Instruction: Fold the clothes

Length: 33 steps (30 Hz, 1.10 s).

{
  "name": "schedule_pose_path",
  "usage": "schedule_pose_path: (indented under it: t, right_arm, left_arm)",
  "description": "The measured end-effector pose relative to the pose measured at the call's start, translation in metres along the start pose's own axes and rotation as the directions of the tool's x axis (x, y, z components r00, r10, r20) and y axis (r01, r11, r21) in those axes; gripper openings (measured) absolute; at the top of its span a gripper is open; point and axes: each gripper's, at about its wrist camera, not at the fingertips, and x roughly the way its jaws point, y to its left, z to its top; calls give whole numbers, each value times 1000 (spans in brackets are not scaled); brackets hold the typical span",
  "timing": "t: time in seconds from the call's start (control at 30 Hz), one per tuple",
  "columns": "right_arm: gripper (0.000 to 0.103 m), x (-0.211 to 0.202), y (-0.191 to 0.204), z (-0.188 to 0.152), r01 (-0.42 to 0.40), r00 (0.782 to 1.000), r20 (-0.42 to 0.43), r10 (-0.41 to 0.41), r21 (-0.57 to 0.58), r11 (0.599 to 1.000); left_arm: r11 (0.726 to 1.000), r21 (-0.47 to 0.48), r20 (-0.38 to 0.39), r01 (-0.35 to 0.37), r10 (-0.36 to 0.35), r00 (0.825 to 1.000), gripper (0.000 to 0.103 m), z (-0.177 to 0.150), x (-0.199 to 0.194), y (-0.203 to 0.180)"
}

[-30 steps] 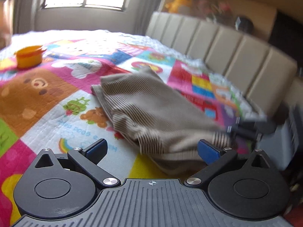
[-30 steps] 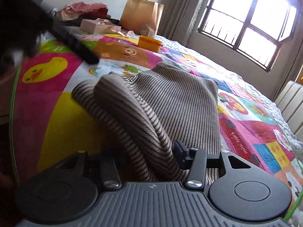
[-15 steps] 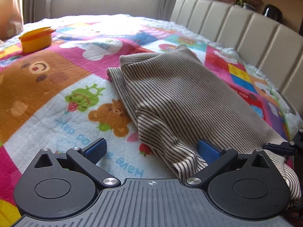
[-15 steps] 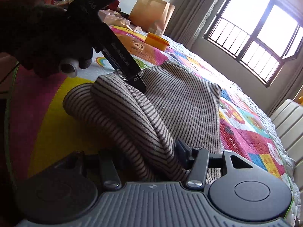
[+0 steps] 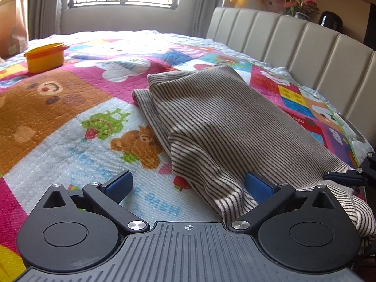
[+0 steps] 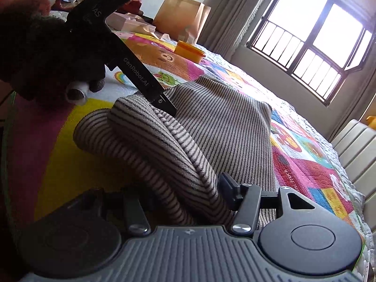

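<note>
A striped cloth lies folded on the colourful quilt of a bed. The left gripper has its jaws wide apart, with a loose edge of the cloth lying between its blue pads. The right gripper is clamped on a thick bunched fold of the cloth.

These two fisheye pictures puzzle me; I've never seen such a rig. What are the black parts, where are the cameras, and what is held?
A person holds a two-finger gripper in each hand, with a camera on each looking along its fingers. In the left view, the left gripper stands open, with an edge of the striped garment lying against one blue pad. In the right view, the right gripper has a thick fold of that garment between its fingers. The garment lies on a quilt on a bed, with an orange cup farther off.
</note>
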Motion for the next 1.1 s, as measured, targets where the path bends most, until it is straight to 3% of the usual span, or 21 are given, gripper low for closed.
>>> schedule_pose_path:
  t: [0.37, 0.6, 0.83, 1.1]
  right_arm:
    - [54, 0, 3, 1, 10, 1000, -10, -10, -19, 1000]
    - [35, -11, 6, 8, -13, 999, -39, 9, -84, 996]
    - [30, -38, 11, 20, -119, 988, -121, 99, -169, 978]
    - [21, -71, 5, 48, -141, 984, -152, 96, -322, 936]
  left_arm:
    - [1000, -5, -9, -5, 5, 1000, 103, 2, 1, 0]
    - [1000, -17, -27, -22, 22, 999, 103, 7, -4, -3]
    - [1000, -28, -28, -2, 1, 1000, 103, 9, -19, 0]
    - [1000, -25, -14, 0, 0, 1000, 103, 12, -16, 11]
